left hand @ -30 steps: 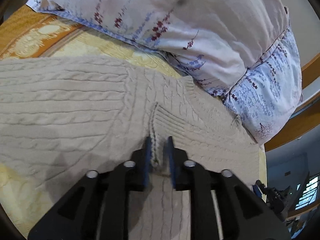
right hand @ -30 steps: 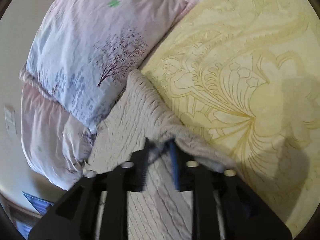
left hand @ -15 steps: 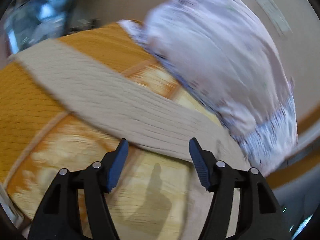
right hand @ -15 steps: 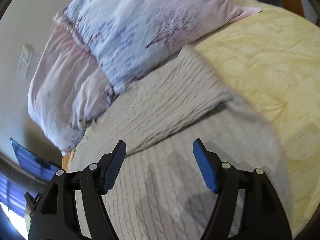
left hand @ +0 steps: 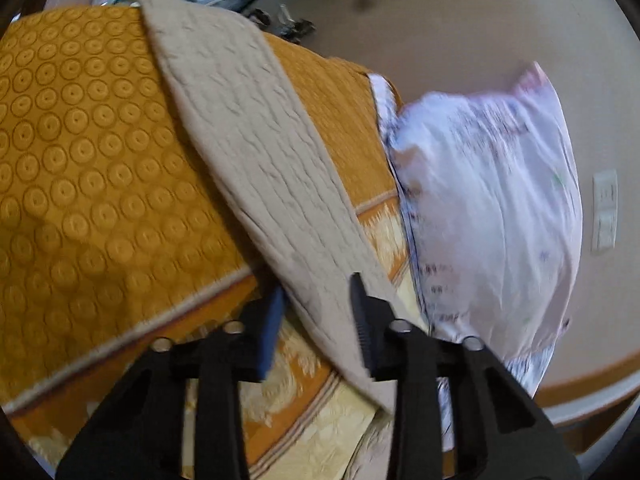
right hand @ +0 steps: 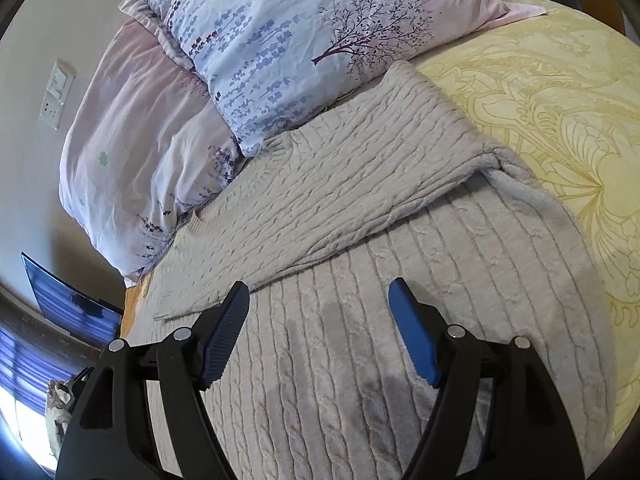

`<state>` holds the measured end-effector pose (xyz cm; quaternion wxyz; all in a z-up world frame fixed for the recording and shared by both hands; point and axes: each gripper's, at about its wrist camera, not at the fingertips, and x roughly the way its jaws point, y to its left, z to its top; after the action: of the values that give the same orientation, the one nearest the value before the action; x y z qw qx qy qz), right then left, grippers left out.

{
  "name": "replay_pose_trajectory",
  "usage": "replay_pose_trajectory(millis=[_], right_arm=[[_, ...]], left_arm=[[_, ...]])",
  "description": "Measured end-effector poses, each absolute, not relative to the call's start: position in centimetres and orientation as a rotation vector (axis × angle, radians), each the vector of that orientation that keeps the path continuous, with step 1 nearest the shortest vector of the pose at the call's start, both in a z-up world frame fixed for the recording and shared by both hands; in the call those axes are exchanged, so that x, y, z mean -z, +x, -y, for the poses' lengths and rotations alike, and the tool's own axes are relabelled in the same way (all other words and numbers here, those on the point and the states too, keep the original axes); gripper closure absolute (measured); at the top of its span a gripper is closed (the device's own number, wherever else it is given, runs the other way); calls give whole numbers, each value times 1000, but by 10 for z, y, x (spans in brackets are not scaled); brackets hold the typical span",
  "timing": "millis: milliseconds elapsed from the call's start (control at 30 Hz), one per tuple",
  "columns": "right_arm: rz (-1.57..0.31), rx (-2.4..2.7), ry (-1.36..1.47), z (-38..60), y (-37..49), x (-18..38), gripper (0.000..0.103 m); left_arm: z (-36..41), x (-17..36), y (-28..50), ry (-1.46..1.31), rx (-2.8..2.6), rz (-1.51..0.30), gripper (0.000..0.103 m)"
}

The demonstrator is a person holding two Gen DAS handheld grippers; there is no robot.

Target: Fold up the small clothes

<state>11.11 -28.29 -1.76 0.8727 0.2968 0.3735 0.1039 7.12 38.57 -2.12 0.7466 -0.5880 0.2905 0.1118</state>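
Across the yellow patterned bedspread [right hand: 560, 120], below the pillows [right hand: 280, 40], lies the cable-knit sweater [right hand: 360, 340], one sleeve [right hand: 340, 184] folded over its body. My left gripper [left hand: 316, 312] is closing on the other sleeve [left hand: 256, 152], which passes between its jaws; my right gripper [right hand: 320, 328] is opening, empty, above the body. It is thick, soft and floppy, so I judge a pinch at cuff or hem holds best.

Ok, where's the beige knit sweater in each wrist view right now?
Left wrist: one sweater sleeve runs diagonally from top left down to the closing left hand-held gripper, its lower end between the jaws.
Right wrist: the sweater fills the lower middle, a sleeve folded across its body, beneath the opening right hand-held gripper.
Shared landmark: the floral pillow.
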Motion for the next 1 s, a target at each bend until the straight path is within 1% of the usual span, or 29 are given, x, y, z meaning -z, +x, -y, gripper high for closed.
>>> replay_pose_trajectory(millis=[33,100,133,200,333,467,567,633,700,733,767,800,867,900,967,1000], right_arm=[[-780,-220,618,283,111,17,29],[-779,-225,617,284,110,17,29],[-779,-228,620,285,110,17,29],[-778,-230,622,286,110,17,29],[-776,-228,627,287,110,17,29],[-773,-222,626,288,109,17,29],[-773,-219,625,289,108,17,29],[-771,-216,625,290,108,17,29],[-772,-215,623,291,108,17,29],[-773,-214,618,291,108,17,29],[-775,-214,614,291,108,17,29],[-778,-214,608,290,108,16,29],[-782,-219,595,289,109,13,29],[-782,-227,583,288,109,10,29],[-775,-255,539,281,110,2,29],[-770,-271,513,277,110,-3,29]], left_arm=[[-389,22,72,-1298,-252,-628,79],[-394,22,74,-1300,-282,-622,88],[-395,22,74,-1297,-286,-622,96],[-392,14,79,-1277,-277,-606,96],[-358,-30,97,-1183,-142,-548,97],[-294,-66,123,-1095,67,-555,97],[-229,-79,143,-1040,247,-598,97],[-187,-77,151,-1009,349,-636,96],[-151,-71,156,-967,416,-684,92],[-123,-64,160,-921,460,-734,85],[-104,-58,164,-881,494,-777,72],[-79,-48,167,-827,532,-838,66],[-56,-38,165,-761,561,-886,49],[-50,-37,164,-727,574,-889,46],[-53,-41,158,-705,591,-865,36],[-61,-44,154,-705,593,-845,34]])
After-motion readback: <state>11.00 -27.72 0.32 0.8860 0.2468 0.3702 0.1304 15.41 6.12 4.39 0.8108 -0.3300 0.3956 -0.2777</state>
